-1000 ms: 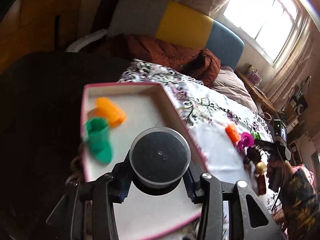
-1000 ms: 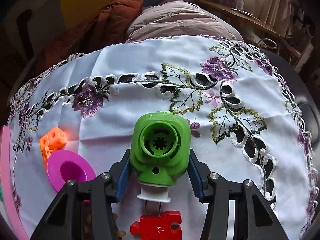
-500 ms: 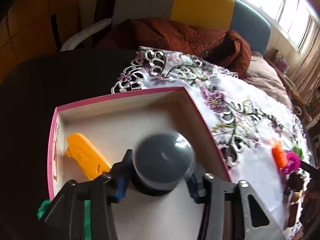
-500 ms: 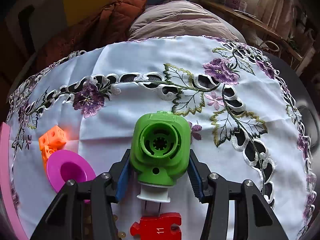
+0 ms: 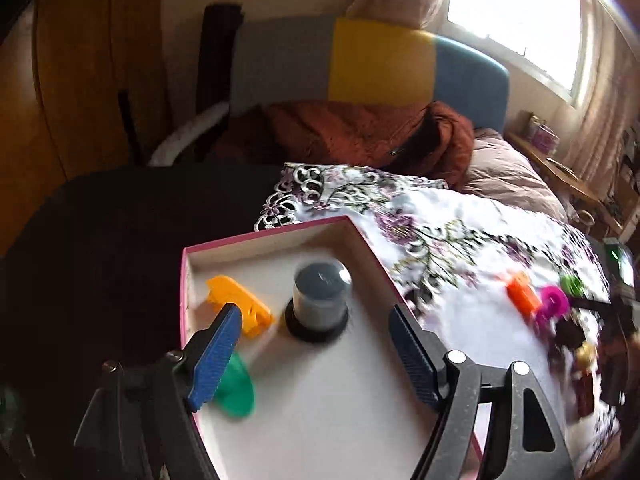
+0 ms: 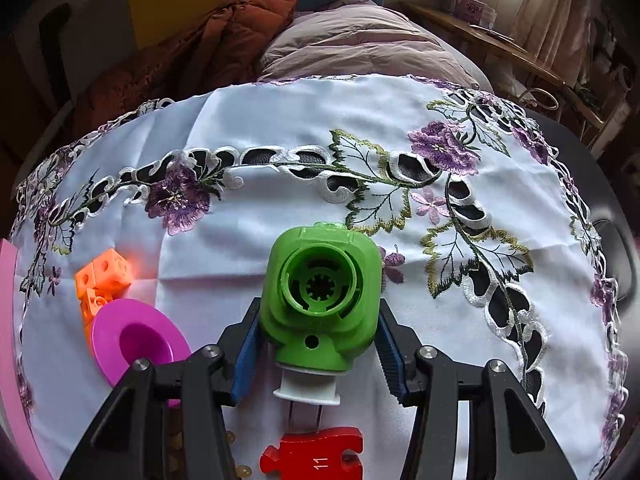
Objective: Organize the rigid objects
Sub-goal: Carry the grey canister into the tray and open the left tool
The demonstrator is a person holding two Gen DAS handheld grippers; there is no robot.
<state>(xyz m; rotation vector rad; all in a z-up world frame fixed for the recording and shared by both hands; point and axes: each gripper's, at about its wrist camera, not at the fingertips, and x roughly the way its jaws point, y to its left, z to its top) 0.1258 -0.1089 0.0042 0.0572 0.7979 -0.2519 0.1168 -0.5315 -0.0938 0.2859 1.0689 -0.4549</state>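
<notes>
**A:** Rigid bits check: the clear-domed container (image 5: 320,300) stands upright in the pink-rimmed box (image 5: 280,236), beside the yellow piece (image 5: 240,306) and green piece (image 5: 236,388). Our left gripper (image 5: 314,354) tilts down over the box, its jaws have just been opening and stand wide, nothing between them.

**B:** And our right gripper (image 6: 318,350) points steeply down at the embroidered cloth (image 6: 280,128), clamped on the green housing (image 6: 320,296). Orange cube (image 6: 104,276), magenta disc (image 6: 136,340) and red puzzle piece (image 6: 316,456) lie near it.
</notes>
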